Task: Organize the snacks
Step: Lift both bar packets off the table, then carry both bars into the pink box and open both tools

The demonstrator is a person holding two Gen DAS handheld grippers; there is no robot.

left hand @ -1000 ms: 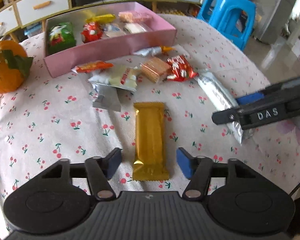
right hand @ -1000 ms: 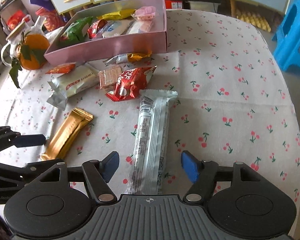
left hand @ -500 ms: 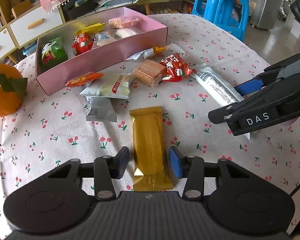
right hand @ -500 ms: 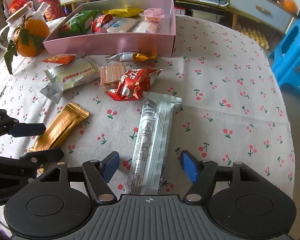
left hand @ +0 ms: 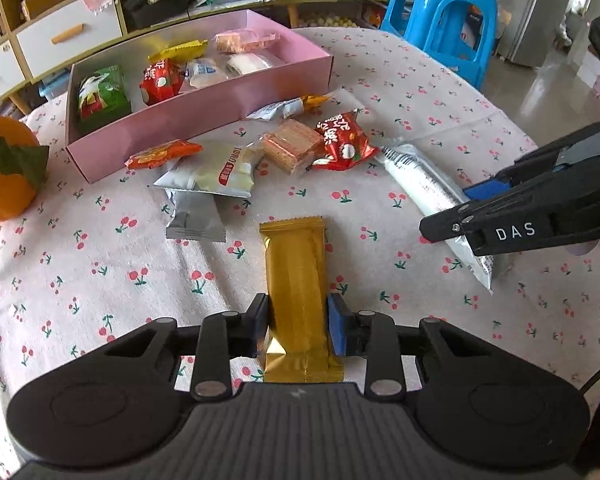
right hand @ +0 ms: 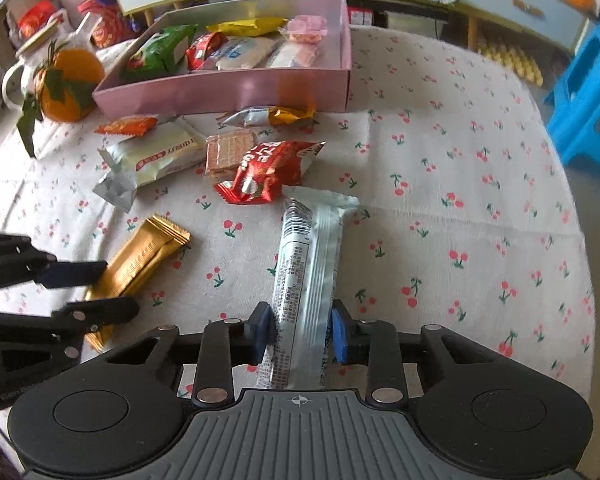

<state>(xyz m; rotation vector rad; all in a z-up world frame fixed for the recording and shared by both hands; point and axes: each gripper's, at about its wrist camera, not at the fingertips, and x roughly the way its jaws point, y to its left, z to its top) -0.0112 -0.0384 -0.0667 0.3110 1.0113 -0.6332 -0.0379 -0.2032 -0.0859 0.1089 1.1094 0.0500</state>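
On the cherry-print tablecloth (left hand: 100, 272), both grippers sit low over their own snack, each bar lying lengthwise straight ahead of the jaws. The left gripper (left hand: 298, 326) has its pads closed against the two long edges of the gold bar (left hand: 296, 280), gripping near the bar's near end; the bar's long axis runs away from the camera toward the pink box (left hand: 204, 120), so most of its length sticks out forward. The right gripper (right hand: 303, 330) straddles the silver bar (right hand: 308, 268) the same way, and its jaws are closing, with the blue pads at, or all but at, the wrapper's sides; I cannot tell how firmly they bite. That bar also points roughly toward the pink box (right hand: 228, 88), which already holds a green packet (left hand: 102, 94), a small red pack (left hand: 160, 82) and other wrapped sweets. Loose between grippers and box lie a red packet (right hand: 268, 174), a wafer pack (right hand: 228, 150), a cream packet (right hand: 160, 158) and an orange sachet (right hand: 126, 125). An orange with leaves (left hand: 4, 168) stands to the box's left. Each hand is nearest its own bar, so neither needs to cross; the coming lift probably carries both forward over the loose pile, where the overhanging far ends could droop or snag.
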